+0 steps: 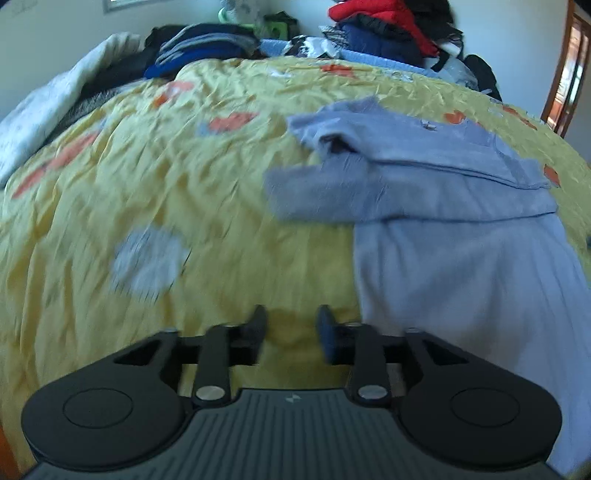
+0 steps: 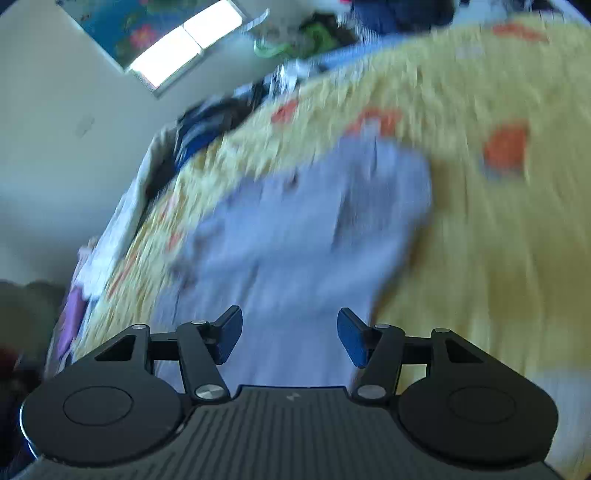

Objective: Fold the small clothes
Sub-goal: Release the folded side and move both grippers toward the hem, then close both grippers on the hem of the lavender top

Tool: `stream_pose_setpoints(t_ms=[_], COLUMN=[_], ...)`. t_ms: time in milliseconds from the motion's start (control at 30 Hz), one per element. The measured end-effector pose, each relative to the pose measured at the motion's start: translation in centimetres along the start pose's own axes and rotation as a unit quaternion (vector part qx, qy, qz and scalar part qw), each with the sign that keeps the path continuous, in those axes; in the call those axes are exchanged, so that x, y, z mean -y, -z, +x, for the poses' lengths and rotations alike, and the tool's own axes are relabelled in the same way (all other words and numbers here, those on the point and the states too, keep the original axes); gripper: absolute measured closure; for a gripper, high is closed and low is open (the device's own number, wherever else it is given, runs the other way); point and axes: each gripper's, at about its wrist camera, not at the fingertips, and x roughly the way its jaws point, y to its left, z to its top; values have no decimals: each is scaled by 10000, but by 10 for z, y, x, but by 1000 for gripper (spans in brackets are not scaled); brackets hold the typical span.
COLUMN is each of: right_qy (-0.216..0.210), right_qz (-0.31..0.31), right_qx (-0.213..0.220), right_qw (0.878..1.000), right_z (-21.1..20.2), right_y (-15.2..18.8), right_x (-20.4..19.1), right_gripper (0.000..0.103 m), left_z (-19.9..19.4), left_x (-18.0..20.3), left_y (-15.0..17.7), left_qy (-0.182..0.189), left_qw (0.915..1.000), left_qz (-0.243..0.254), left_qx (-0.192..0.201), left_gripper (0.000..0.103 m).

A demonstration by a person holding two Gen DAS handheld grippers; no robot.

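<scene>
Left gripper (image 1: 293, 334) and right gripper (image 2: 290, 339) apparently open, empty.

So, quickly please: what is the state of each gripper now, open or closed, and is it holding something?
Left gripper: open, nothing between the fingers, yellow bedspread below.
Right gripper: open, holding nothing, above the light blue garment.

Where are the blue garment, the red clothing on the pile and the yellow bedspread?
blue garment (image 1: 454, 236), left wrist view, on its pale lower body.
red clothing (image 1: 373, 13), left wrist view, on its top fold.
yellow bedspread (image 1: 229, 177), left wrist view, on a bare wrinkled part.
</scene>
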Motion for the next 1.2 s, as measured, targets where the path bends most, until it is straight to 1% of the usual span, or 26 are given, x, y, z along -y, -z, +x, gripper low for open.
stream_pose_setpoints(t_ms=[33,67,167,267,333,400,467,500,567,667,700,733,800,833,867,900,933,967,1000,1033,1067,1100,1133,1200], right_qy=[44,84,7,-206,-468,-834,-994,-1068,-1210,-1318,-1339,-1374,-1409,-1394,-1387,-1398,-1425,-1472,-1535,-1572,-1594,-1630,-1662,-1694], right_qz=[62,154,552,833,1166,1536,1608,1660,1746,1739,1720,1740,1767,1778,1800,1800,1803,1832,1869,1876,1868,1872,1883,1898], right_qx=[-92,-183,-368,-293,-387,-642,-703,-730,-767,-770,-764,-773,-769,-765,-772,-787,-801,-807,-819,-834,-855,-872,-883,-925], right_qw=[9999,9997,9978,9959,9913,9825,9794,9776,9742,9729,9729,9720,9711,9711,9708,9705,9699,9686,9668,9660,9656,9648,9639,9627], right_z=[-3,-7,-10,-16,-16,-12,-10,-9,-8,-10,-10,-11,-11,-10,-10,-8,-8,-7,-5,-3,-2,-1,0,3], right_y=[12,26,58,75,80,87,96,100,106,113,115,117,116,116,116,116,116,116,116,118,119,120,123,127], right_x=[1,4,14,17,22,27,26,26,26,22,20,21,23,24,25,25,27,29,29,29,28,28,28,29], right_gripper=[40,40,41,41,39,39,40,40,40,40,40,41,44,47,48,49,50,52,56,62,63,67,71,76], left_z=[-4,-8,-15,-21,-24,-26,-26,-25,-27,-26,-26,-26,-27,-28,-28,-29,-29,-29,-28,-26,-26,-26,-25,-26], left_x=[-3,-6,-13,-19,-27,-35,-42,-45,-48,-51,-51,-50,-46,-44,-40,-37,-36,-37,-38,-39,-39,-40,-40,-40], left_y=[5,9,20,25,26,28,32,34,38,39,39,38,37,38,38,38,39,39,39,38,38,38,39,39], left_qy=[30,78,391,604,955,1425,1762,1863,1902,1977,1985,1951,1932,1953,1924,1893,1908,1907,1900,1879,1841,1836,1839,1876], left_qw=[10000,9999,9980,9952,9890,9783,9686,9648,9634,9582,9569,9581,9612,9622,9645,9667,9670,9669,9663,9659,9664,9665,9665,9661], left_qz=[-62,-143,-477,-745,-1087,-1423,-1623,-1682,-1725,-1883,-1921,-1875,-1694,-1578,-1424,-1317,-1262,-1253,-1261,-1262,-1254,-1213,-1167,-1108], left_qx=[6,-4,-97,-174,-308,-482,-669,-780,-770,-854,-901,-943,-1003,-1060,-1117,-1108,-1123,-1140,-1194,-1257,-1285,-1319,-1354,-1386], left_gripper=[46,42,41,41,41,41,41,41,41,43,50,56,57,58,61,62,62,65,74,81,85,91,91,91])
